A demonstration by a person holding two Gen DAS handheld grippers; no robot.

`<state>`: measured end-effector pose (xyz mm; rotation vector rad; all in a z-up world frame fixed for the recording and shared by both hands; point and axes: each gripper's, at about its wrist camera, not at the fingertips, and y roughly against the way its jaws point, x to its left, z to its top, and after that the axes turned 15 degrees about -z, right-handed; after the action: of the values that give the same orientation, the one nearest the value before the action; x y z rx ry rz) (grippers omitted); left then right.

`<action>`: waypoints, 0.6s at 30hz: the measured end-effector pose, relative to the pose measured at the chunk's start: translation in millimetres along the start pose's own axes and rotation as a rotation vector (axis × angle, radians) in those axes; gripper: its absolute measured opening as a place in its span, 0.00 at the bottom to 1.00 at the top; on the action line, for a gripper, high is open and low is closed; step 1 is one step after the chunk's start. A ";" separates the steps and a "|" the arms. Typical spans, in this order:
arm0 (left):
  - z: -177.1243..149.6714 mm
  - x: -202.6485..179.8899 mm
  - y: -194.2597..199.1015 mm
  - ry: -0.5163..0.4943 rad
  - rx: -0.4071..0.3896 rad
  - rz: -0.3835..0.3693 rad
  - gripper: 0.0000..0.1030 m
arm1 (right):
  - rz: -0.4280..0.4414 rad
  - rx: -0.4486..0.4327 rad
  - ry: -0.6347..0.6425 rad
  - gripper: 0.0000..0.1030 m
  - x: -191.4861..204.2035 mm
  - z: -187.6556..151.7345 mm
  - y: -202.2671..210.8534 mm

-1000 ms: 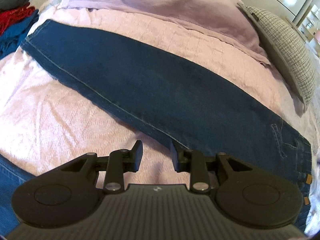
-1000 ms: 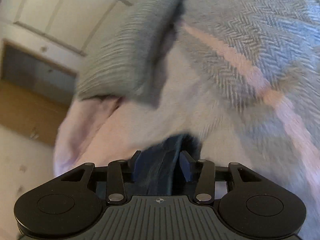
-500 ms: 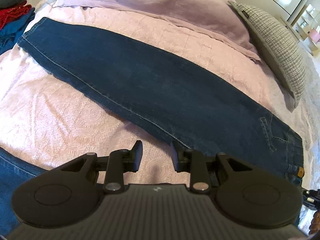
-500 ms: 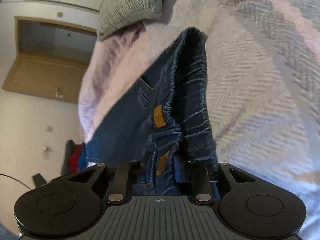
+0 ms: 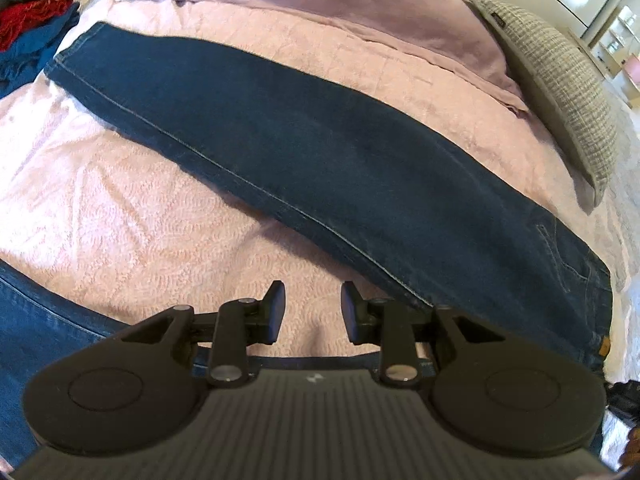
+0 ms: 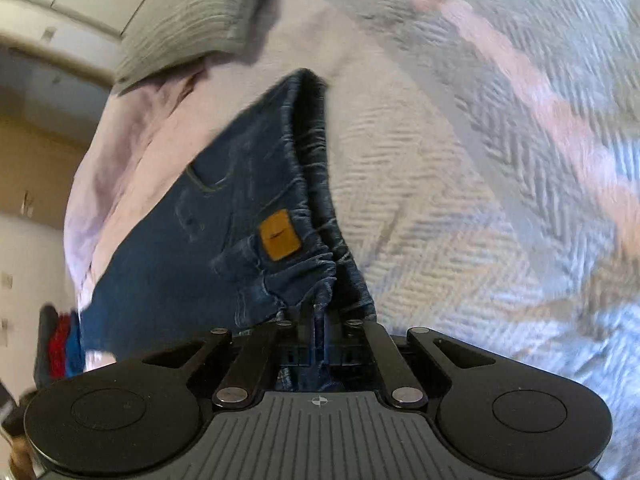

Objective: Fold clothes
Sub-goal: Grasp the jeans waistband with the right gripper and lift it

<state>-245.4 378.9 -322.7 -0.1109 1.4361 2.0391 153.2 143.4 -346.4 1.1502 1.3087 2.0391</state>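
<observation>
Dark blue jeans [image 5: 320, 152] lie folded lengthwise, stretched diagonally across the pink bedspread [image 5: 120, 208] from the hem at upper left to the waistband at lower right. My left gripper [image 5: 312, 312] hovers open over bare bedspread just short of the jeans' near seam, nothing between its fingers. In the right wrist view the jeans' waistband [image 6: 316, 200] with an orange-brown tab [image 6: 279, 235] bunches toward my right gripper [image 6: 318, 316], which is shut on the waistband fabric.
A lilac sheet [image 5: 340, 4] and a grey checked pillow [image 5: 560, 92] lie beyond the jeans. Red and blue clothes [image 5: 28, 36] are piled at far left. More denim [image 5: 36, 336] lies at the near left. A herringbone blanket [image 6: 500, 160] covers the bed's right side.
The right gripper's jaws have closed onto the jeans' waistband, which they only straddled before. The left gripper stayed open and drifted slightly back from the jeans.
</observation>
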 end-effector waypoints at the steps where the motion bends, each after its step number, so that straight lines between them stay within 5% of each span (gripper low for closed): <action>1: -0.7 0.4 -0.5 0.002 0.002 -0.002 0.25 | 0.004 -0.013 0.003 0.01 1.4 -0.5 6.1; 4: -2.8 1.8 -2.0 0.008 0.007 -0.006 0.25 | 0.007 -0.071 0.040 0.01 7.8 -1.2 33.0; 10: -7.2 1.2 -4.3 -0.001 0.018 -0.016 0.25 | -0.040 -0.039 0.046 0.02 3.1 2.1 2.3; 18: -8.4 -1.7 -6.4 -0.015 0.028 -0.020 0.25 | 0.163 0.077 -0.062 0.17 -33.0 -10.1 10.0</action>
<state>-242.9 372.1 -330.6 -0.0978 1.4482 1.9984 163.4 109.6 -352.8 1.3840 1.3119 2.0635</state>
